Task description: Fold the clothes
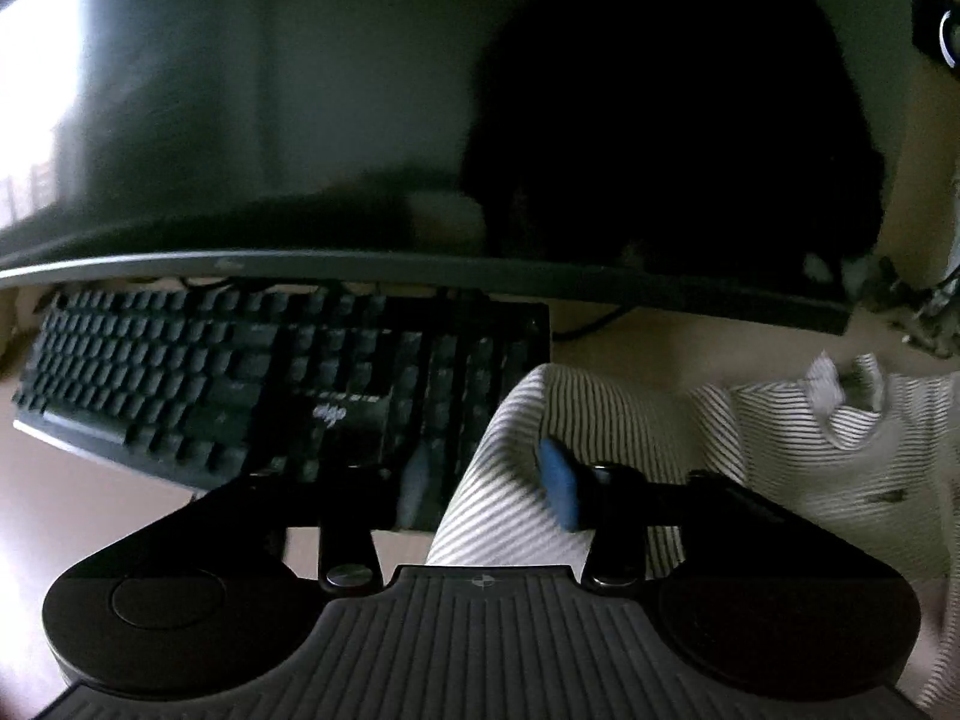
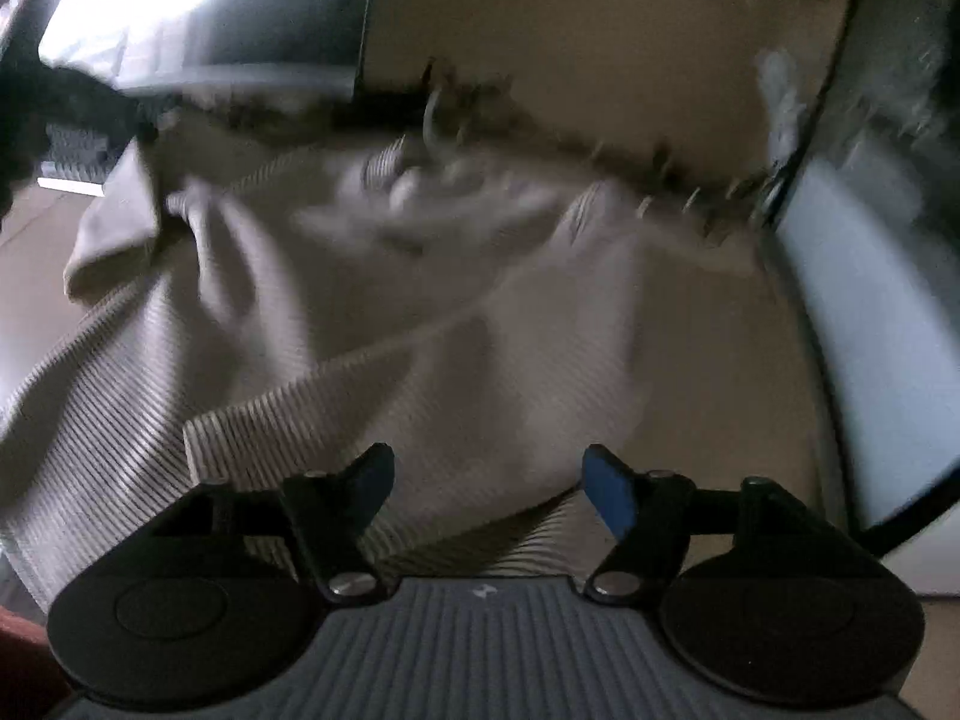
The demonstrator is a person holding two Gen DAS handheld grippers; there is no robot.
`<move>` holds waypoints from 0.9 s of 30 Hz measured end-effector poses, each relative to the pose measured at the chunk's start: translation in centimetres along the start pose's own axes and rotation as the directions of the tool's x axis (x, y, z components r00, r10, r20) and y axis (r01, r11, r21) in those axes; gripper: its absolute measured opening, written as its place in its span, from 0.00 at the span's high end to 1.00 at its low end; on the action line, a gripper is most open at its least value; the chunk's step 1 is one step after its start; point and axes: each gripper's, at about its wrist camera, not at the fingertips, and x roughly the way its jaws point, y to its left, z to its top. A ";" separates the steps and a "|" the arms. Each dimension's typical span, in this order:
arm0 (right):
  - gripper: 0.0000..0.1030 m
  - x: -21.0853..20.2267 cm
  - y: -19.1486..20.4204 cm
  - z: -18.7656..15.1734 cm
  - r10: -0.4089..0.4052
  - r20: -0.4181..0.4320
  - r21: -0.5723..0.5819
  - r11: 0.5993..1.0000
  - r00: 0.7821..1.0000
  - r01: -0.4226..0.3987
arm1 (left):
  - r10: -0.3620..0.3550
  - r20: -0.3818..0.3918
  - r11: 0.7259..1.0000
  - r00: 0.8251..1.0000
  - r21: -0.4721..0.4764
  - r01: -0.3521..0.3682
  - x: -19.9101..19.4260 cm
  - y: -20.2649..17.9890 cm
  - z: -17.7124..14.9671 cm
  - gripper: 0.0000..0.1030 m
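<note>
left gripper [image 1: 489,483]: jaws apart, a raised fold of the striped shirt [image 1: 630,420] between the blue pads, grip not certain | right gripper [image 2: 489,480]: jaws wide apart, empty, over the shirt [image 2: 360,312] | shirt: rumpled on the tabletop [image 1: 72,498] beside the black keyboard [image 1: 240,384], below the monitor [image 1: 300,120]

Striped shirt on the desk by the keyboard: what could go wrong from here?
1. The left hand-held gripper has striped shirt fabric between its fingers beside the keyboard; pulling might drag cloth across the keys.
2. The right hand-held gripper is open over the shirt, so one-sided pulling may bunch it.
</note>
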 end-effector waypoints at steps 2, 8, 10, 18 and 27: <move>0.31 -2.0 0.9 0.4 0.042 0.038 -0.020 0.999 0.998 -0.041 | -0.050 -0.013 0.999 0.999 -0.008 0.050 -1.0 -0.6 -0.5 0.47; 0.31 -2.0 8.8 -0.4 0.096 0.047 -0.175 0.981 0.994 -0.087 | -0.198 -0.048 0.980 0.979 -0.026 0.197 -3.9 -2.7 -2.1 0.18; 0.41 -0.2 11.0 -1.3 0.037 0.030 -0.266 0.964 0.999 -0.028 | -0.233 -0.047 0.971 0.971 0.048 0.236 -5.1 -4.9 -3.4 0.13; 0.89 -3.1 3.1 1.6 -0.200 0.144 -0.156 0.962 0.969 0.222 | -0.410 -0.133 0.897 0.902 0.123 0.425 -4.8 -8.2 -6.0 0.06; 0.91 -10.4 -9.4 11.5 -0.436 0.397 0.167 0.899 0.808 0.404 | -0.495 -0.109 0.854 0.862 0.124 0.506 -5.4 -10.9 -5.1 0.00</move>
